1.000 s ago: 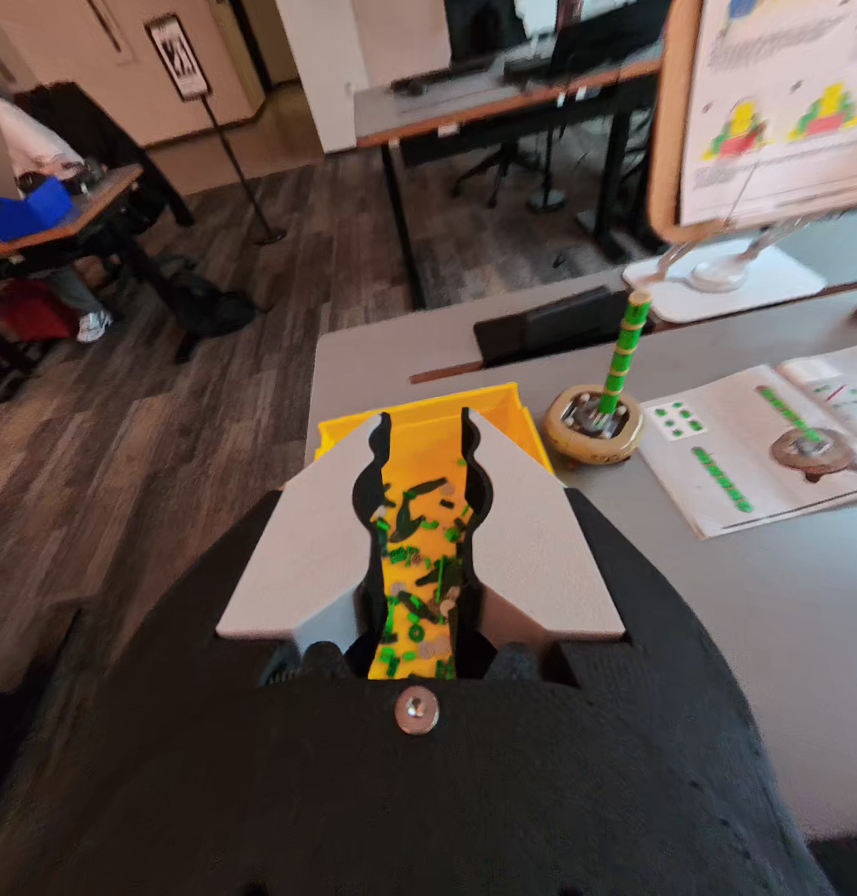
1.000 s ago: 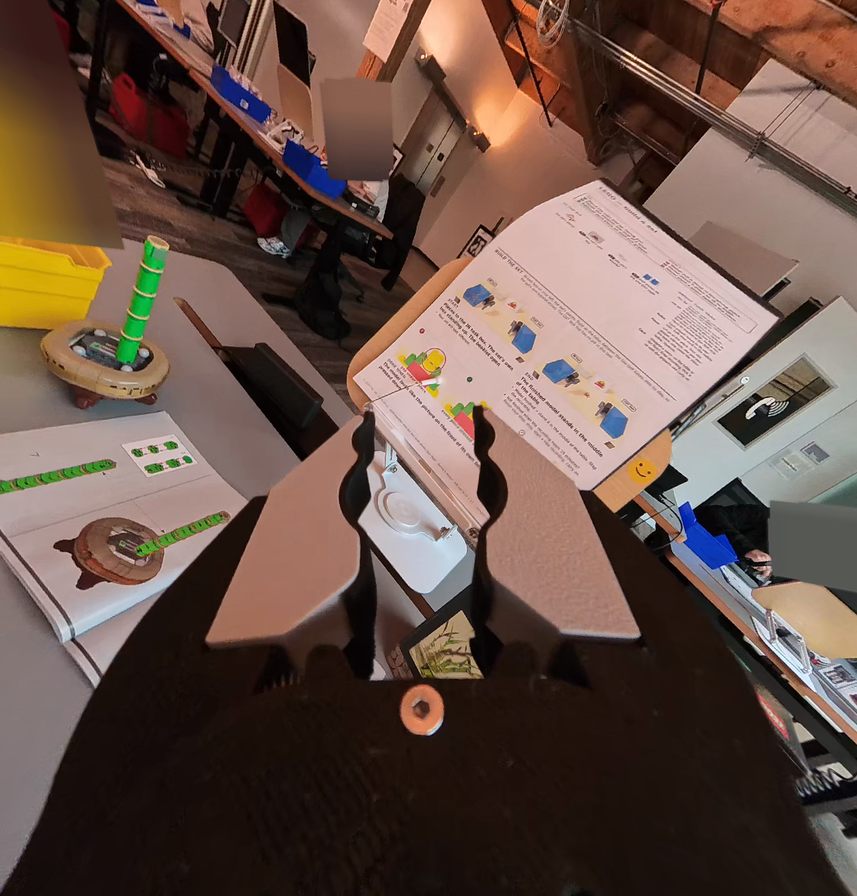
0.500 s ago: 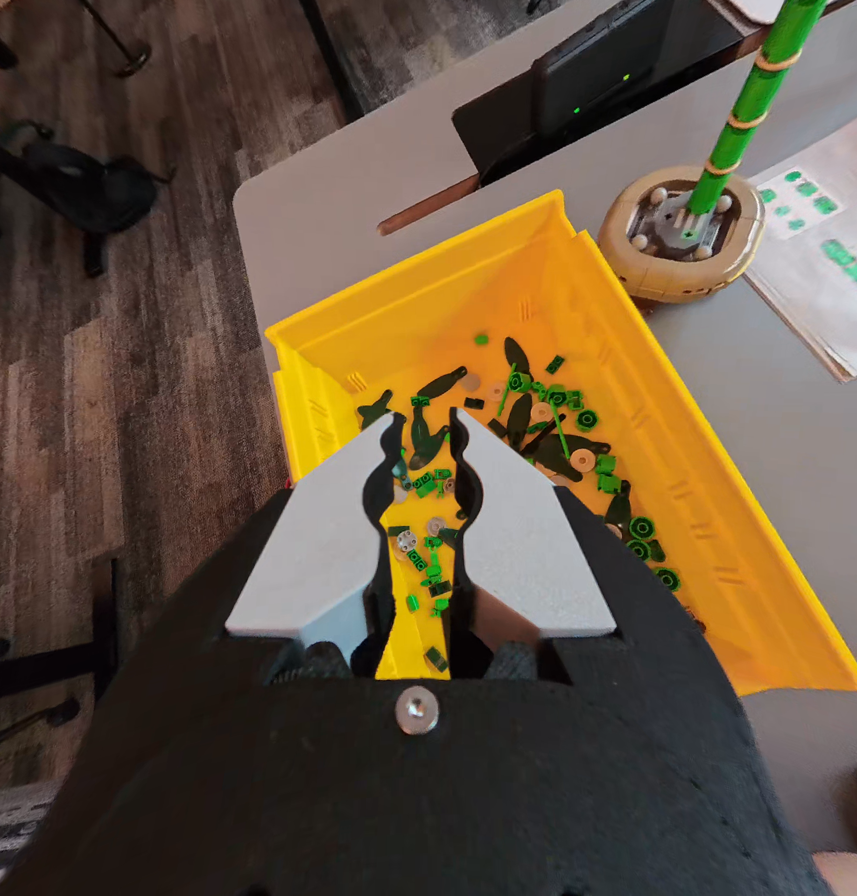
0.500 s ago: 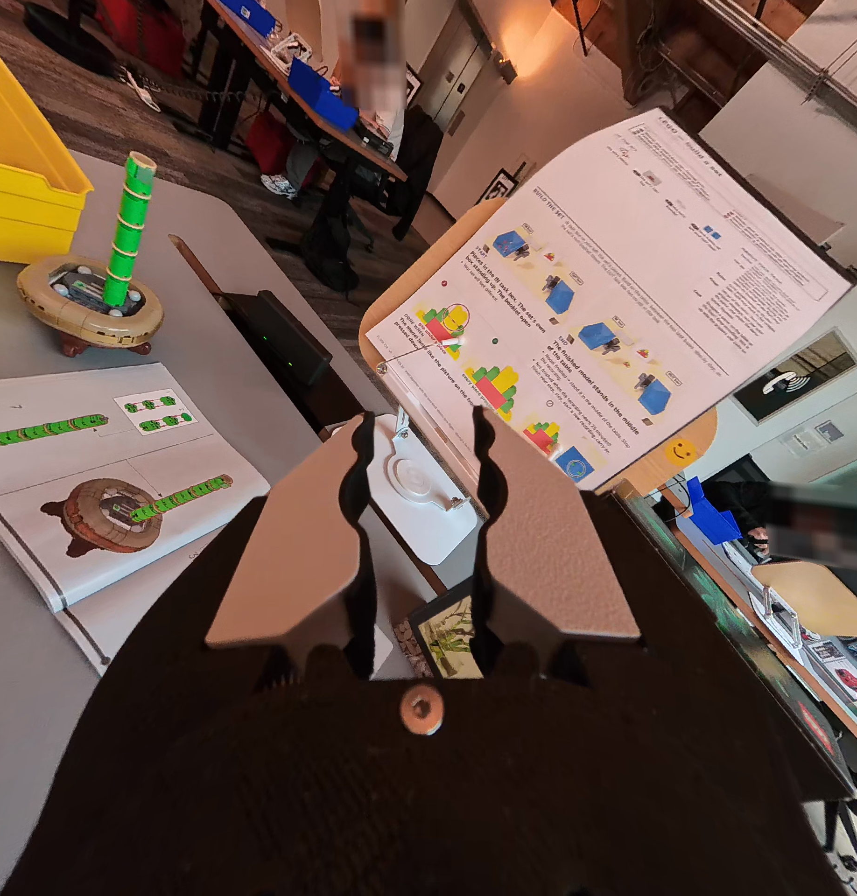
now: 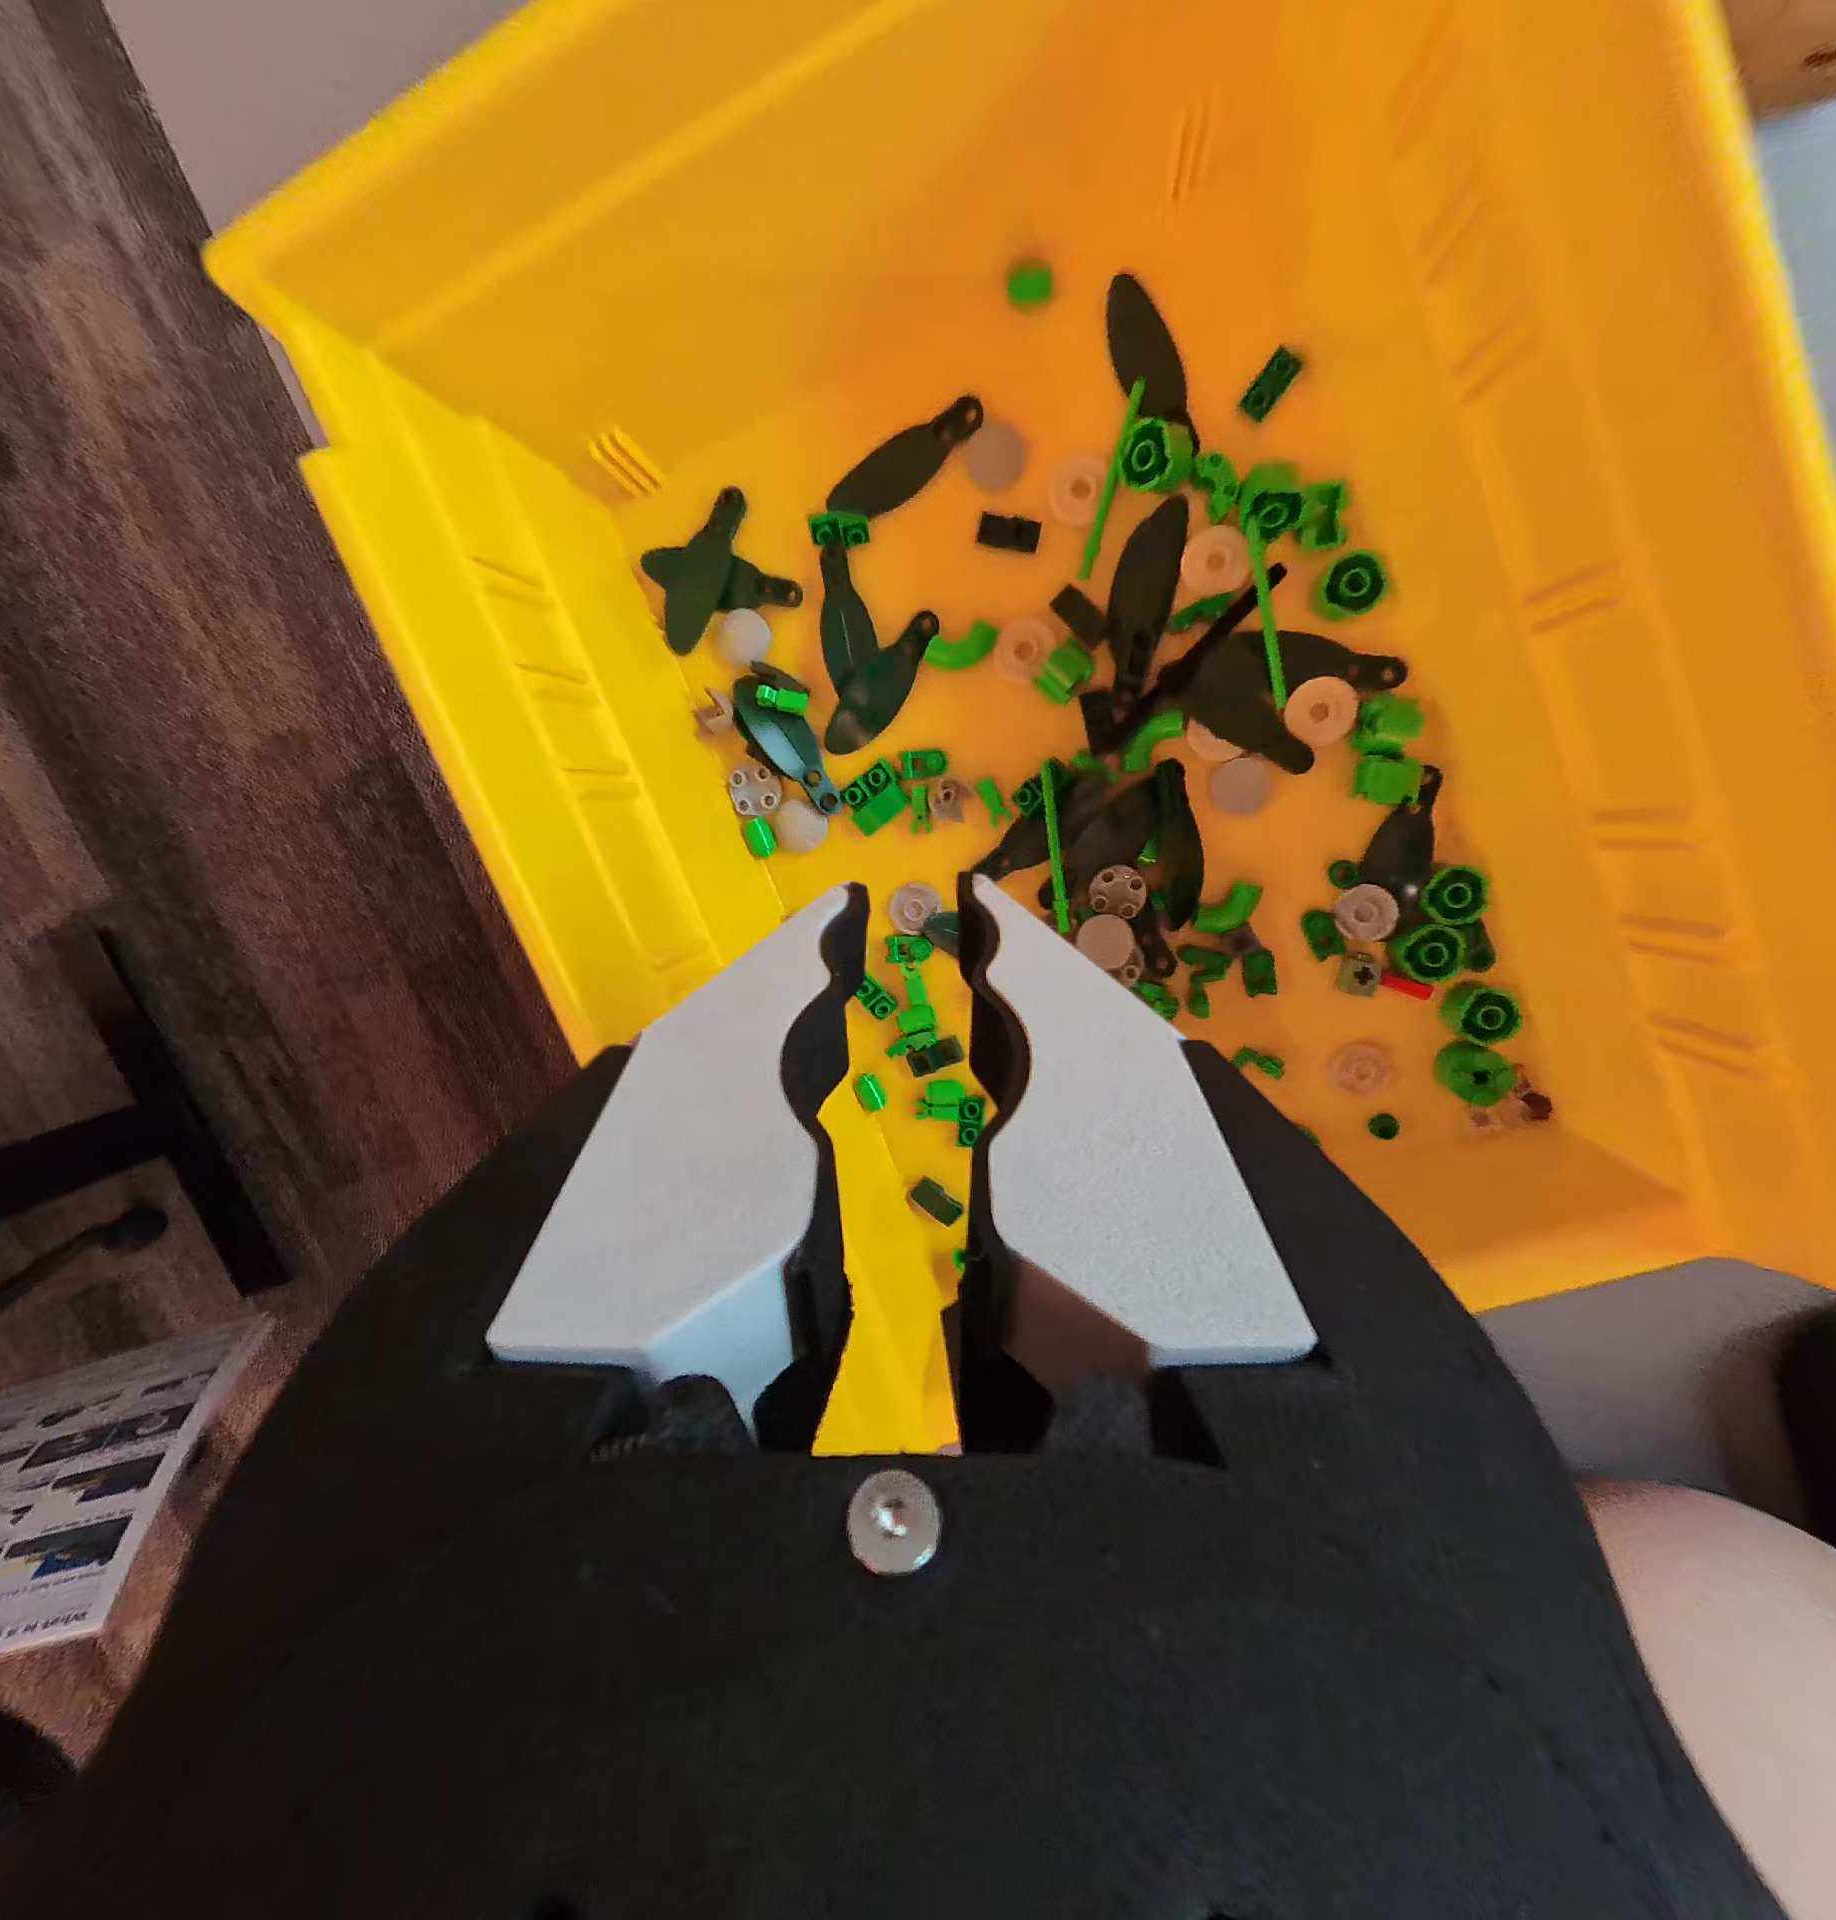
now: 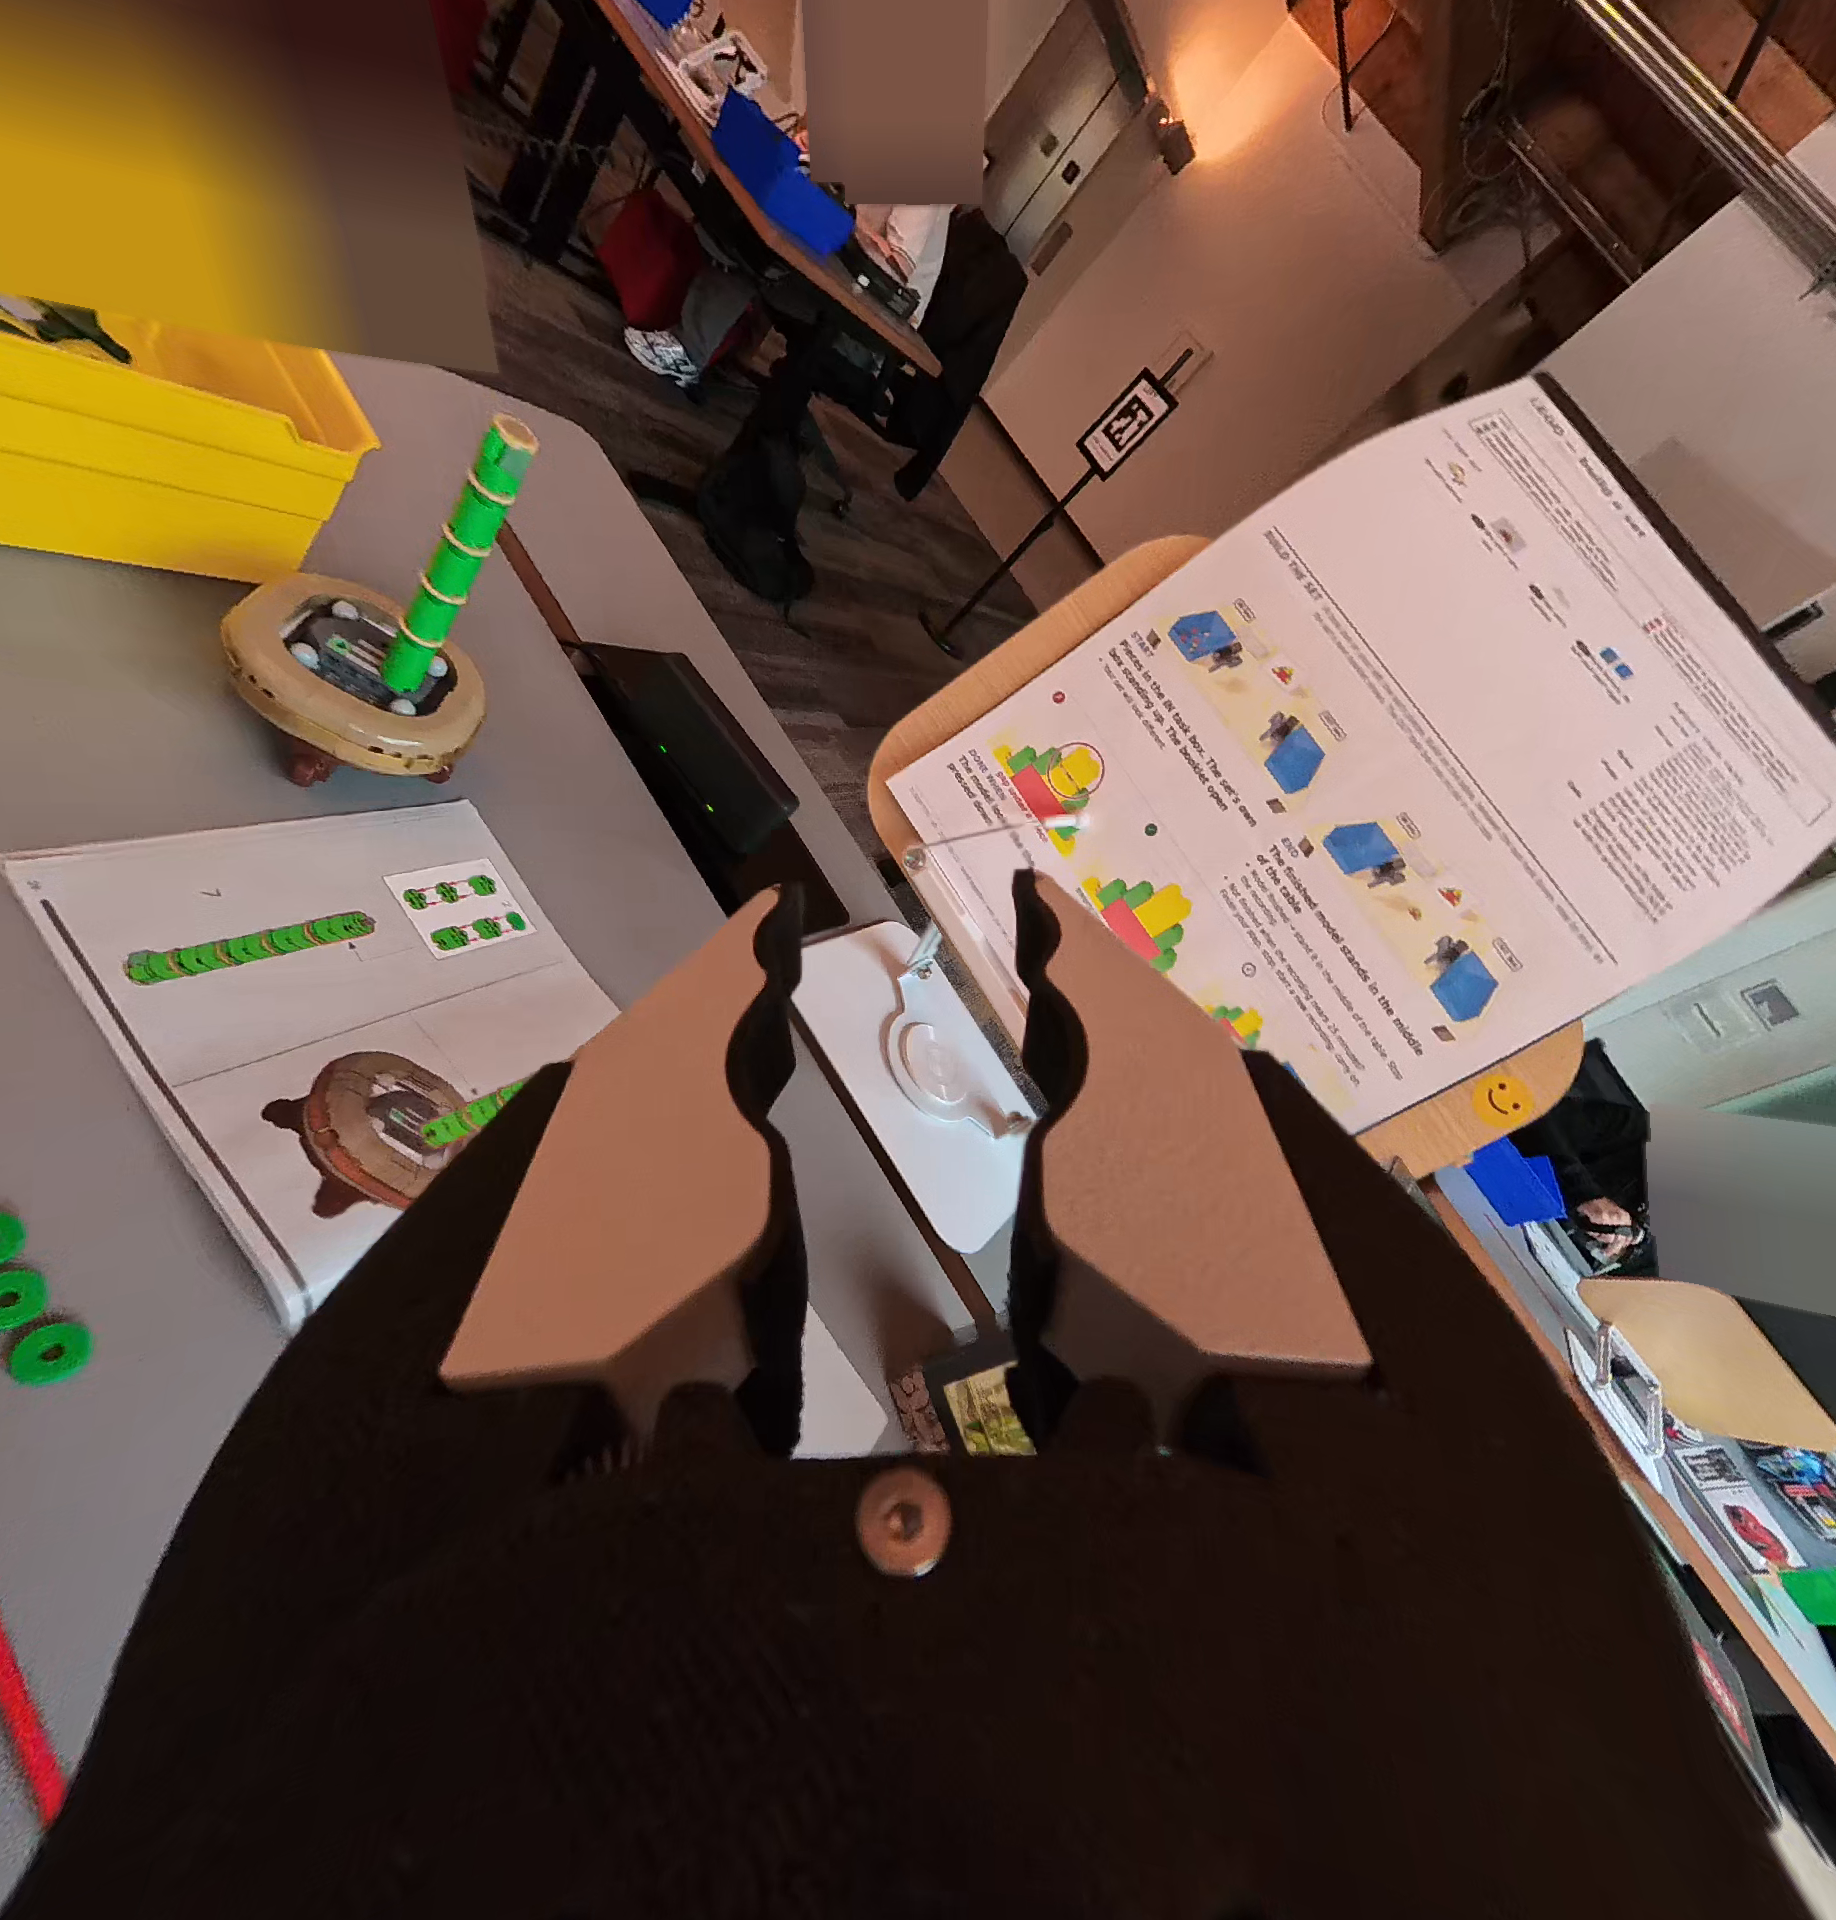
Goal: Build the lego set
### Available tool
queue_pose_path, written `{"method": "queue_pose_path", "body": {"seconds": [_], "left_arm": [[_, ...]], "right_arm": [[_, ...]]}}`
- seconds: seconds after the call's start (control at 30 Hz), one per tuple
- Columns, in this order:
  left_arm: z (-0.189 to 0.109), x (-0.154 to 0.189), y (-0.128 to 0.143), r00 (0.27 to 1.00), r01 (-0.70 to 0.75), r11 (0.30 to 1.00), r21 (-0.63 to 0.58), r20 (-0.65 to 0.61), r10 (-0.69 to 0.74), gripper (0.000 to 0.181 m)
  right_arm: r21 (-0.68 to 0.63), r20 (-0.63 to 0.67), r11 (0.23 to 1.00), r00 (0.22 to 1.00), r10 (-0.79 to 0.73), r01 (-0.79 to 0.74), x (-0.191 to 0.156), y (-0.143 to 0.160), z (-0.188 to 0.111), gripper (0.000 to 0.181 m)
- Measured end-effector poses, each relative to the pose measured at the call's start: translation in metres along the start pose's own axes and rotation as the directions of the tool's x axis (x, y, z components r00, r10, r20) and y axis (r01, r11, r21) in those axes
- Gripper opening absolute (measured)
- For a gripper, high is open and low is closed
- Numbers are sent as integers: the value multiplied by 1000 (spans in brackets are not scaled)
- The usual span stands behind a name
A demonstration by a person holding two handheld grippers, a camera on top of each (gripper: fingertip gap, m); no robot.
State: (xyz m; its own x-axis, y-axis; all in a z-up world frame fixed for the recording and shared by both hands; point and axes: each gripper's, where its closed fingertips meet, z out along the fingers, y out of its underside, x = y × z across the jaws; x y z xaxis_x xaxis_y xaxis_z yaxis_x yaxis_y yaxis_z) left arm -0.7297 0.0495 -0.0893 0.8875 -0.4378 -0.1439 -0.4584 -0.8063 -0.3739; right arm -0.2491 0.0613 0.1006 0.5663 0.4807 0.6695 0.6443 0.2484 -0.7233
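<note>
My left gripper (image 5: 912,894) is open and empty, low over the yellow bin (image 5: 540,665), its tips above the near left part of the floor. The bin holds several loose pieces (image 5: 1132,727): dark green leaves, bright green round bricks, tan discs. My right gripper (image 6: 898,894) is open and empty, held above the grey table (image 6: 114,727). The model, a tan round base (image 6: 348,681) with a green stalk (image 6: 457,556), stands left of it beside the bin (image 6: 155,457). Three green round pieces (image 6: 5,1299) lie on the table at the left.
An open instruction booklet (image 6: 301,997) lies on the table. A clipboard stand with a printed sheet (image 6: 1361,790) stands at the right on a white base (image 6: 924,1060). A black box (image 6: 696,758) sits at the table's far edge. A red rod (image 6: 0,1683) lies at the lower left. The gap from one gripper's tips to the other's is roughly 50 centimeters. The tan round base (image 6: 348,681) lies some 25 centimeters from my left tips, 30 centimeters from my right tips.
My left gripper has tilted down and dropped closer into the yellow bin. My right gripper has shifted a little, bringing three green round pieces into view at the left.
</note>
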Motion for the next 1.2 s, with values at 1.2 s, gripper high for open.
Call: {"method": "queue_pose_path", "body": {"seconds": [1.2], "left_arm": [[20, 62, 16, 919, -66, 990, -127, -394, 11, 15]], "right_arm": [[-74, 283, 997, 958, 37, -17, -94, -44, 75, 40]]}}
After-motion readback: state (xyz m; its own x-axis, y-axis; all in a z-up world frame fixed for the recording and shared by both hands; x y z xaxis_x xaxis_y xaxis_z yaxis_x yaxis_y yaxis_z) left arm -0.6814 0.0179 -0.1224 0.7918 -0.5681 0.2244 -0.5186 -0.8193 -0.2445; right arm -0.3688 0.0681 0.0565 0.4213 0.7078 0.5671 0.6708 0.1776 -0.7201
